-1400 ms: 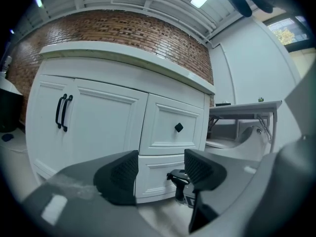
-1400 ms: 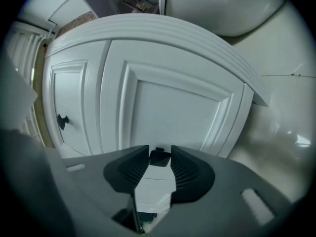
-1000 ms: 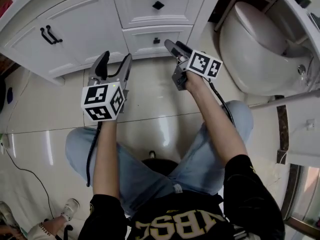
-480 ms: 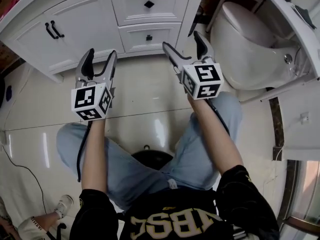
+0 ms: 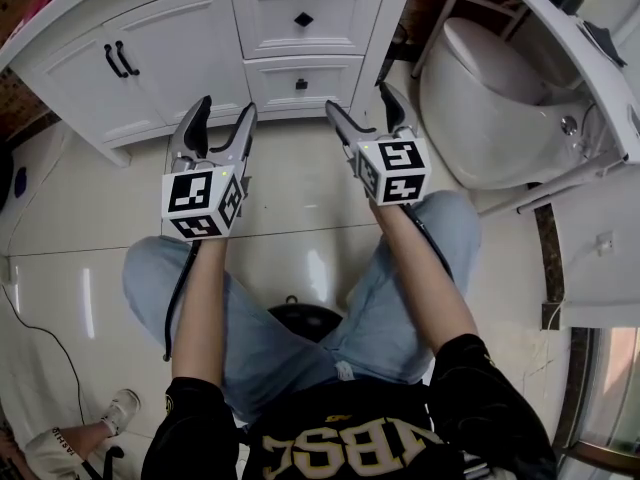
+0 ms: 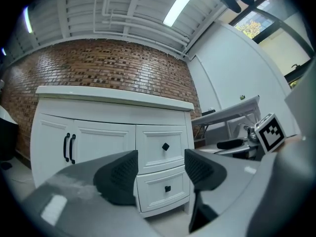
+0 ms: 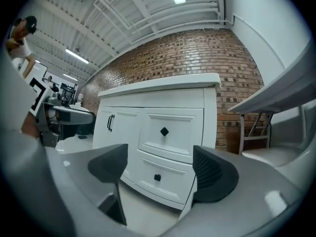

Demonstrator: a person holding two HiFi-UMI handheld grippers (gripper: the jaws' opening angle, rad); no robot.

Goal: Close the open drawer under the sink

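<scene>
**Both grippers empty in front of the vanity cabinet, drawers flush**

The left gripper (image 5: 224, 110) has its jaws spread wide with nothing between them. Its pads are dark, wedge-shaped and finely ribbed, and its grey body carries a cube of black-and-white markers. The right gripper (image 5: 360, 100) has the same build. Its jaws are closing from a wide spread, and only air lies between them. Both are held level, facing the vanity cabinet (image 5: 180, 58) and clear of its front.

The cabinet is white and panelled under a smooth white countertop (image 7: 158, 85). On its right side are two stacked drawers. The lower drawer (image 5: 325, 76) has a small square black knob, and the upper drawer (image 5: 270, 13) has a diamond-shaped one. Both fronts look flush with the frame, though the steep head view leaves the last sliver of the lower one uncertain. To the left of the drawers are double doors with slim black bar handles (image 5: 120, 58).

Only the head view shows the glossy cream floor tiles (image 5: 290, 218) in front of the cabinet. It also shows the rounded white toilet (image 5: 480, 98) to the cabinet's right and the person's jeans. Only the gripper views show the rough red brick wall (image 6: 98, 73) behind the cabinet.
</scene>
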